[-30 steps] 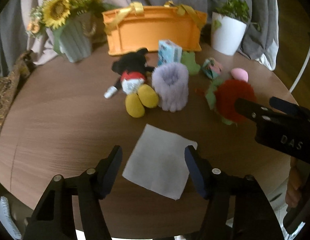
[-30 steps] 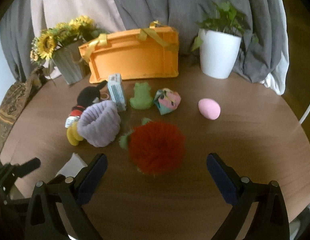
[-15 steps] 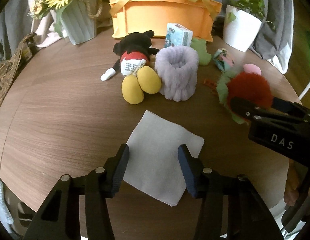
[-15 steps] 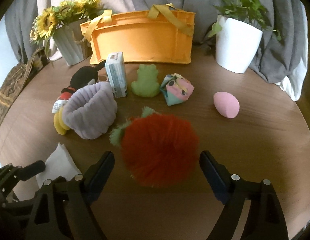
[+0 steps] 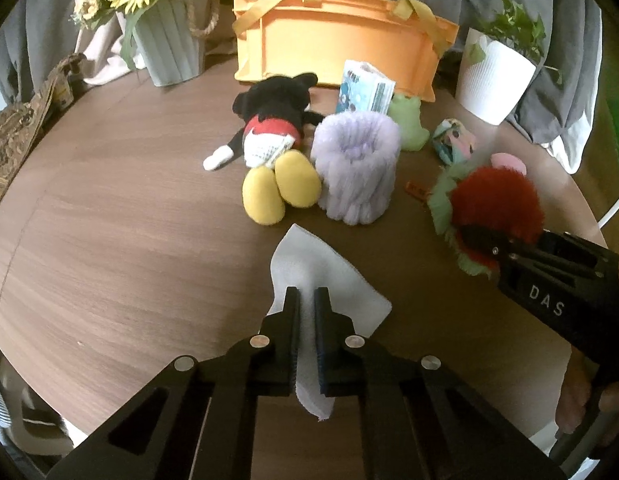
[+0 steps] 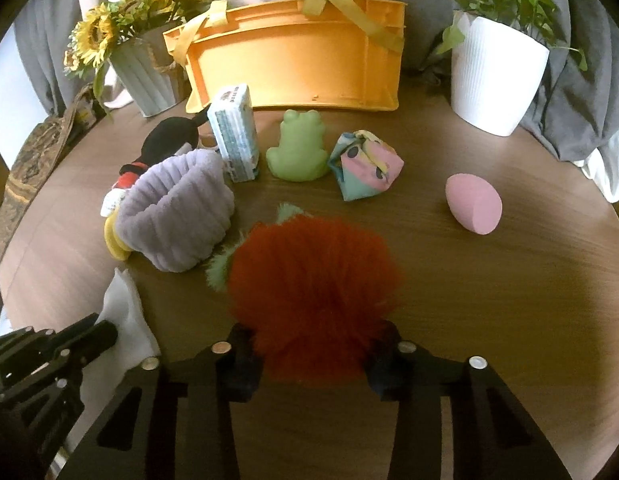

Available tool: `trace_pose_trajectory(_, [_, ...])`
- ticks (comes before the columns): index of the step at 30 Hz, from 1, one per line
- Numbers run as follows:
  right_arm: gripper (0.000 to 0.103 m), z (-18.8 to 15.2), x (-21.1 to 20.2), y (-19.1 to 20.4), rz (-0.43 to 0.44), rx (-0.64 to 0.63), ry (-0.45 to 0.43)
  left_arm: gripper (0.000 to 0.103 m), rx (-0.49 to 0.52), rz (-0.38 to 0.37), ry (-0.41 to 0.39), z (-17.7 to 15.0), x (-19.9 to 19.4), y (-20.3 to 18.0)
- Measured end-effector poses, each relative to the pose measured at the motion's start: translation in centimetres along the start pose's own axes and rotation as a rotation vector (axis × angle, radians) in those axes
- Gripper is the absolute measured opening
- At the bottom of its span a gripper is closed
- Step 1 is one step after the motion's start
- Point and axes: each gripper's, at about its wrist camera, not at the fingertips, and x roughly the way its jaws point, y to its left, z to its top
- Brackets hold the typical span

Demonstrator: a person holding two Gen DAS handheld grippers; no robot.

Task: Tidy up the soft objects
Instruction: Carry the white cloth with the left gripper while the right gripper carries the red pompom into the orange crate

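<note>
**Now both claws have a soft thing**

The left gripper [image 5: 305, 300] has just squeezed shut on the thin white square cloth [image 5: 329, 276], low in the middle of the left wrist view. The right gripper [image 6: 309, 344] has just closed on the fluffy red pom-pom toy [image 6: 313, 280], low in its view. The orange plastic basket [image 6: 297, 60] waits at the top. The floppy cloth could drag and bump the fuzzy purple cup [image 5: 355, 168] just above it.
</note>
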Motion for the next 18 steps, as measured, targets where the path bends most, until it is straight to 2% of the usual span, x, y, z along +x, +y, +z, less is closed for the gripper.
trace_pose_trajectory(6, [0.038, 0.6, -1.8, 0.2, 0.005, -0.014, -0.034, 0.009, -0.010, -0.007, -0.053, 1.1, -1.8, -0.3])
trace_pose_trajectory(18, [0.038, 3.7, -6.4, 0.1, 0.017, 0.007, -0.149, 0.009, 0.012, -0.018, -0.220, 5.2, -5.9, -0.8])
